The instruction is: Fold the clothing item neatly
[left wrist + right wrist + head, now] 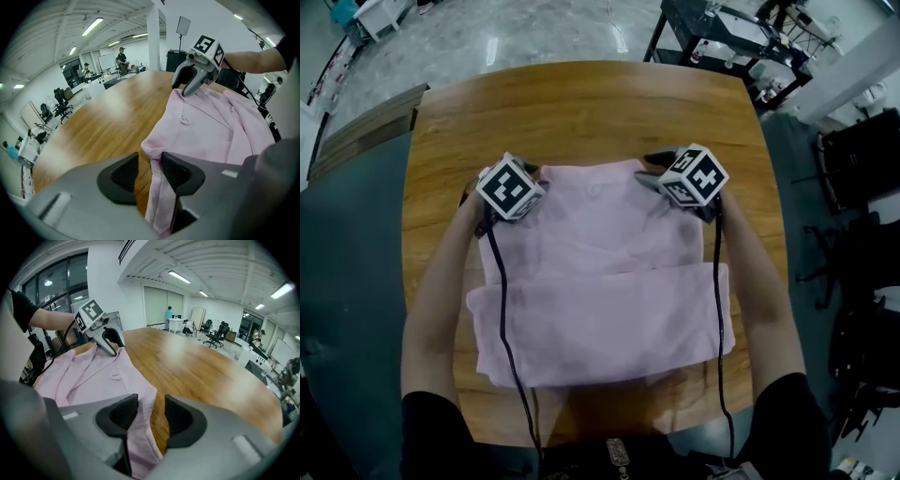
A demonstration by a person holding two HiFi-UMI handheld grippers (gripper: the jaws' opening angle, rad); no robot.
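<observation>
A pale pink garment (609,281) lies on the round wooden table (581,103), its near part folded over into a wide band. My left gripper (492,173) is at the cloth's far left corner and my right gripper (654,171) at its far right corner. In the left gripper view the left gripper (150,171) has its jaws apart; a fold of the garment (211,126) hangs between them against one pad, with wood showing beside it. The right gripper (151,416) is the same, the garment's (93,376) edge resting loosely against one pad.
Bare wood runs beyond the garment to the table's far edge. A black metal frame (722,33) stands behind the table at the right, and dark chairs (862,159) stand at the right. People and office chairs are far off in the room.
</observation>
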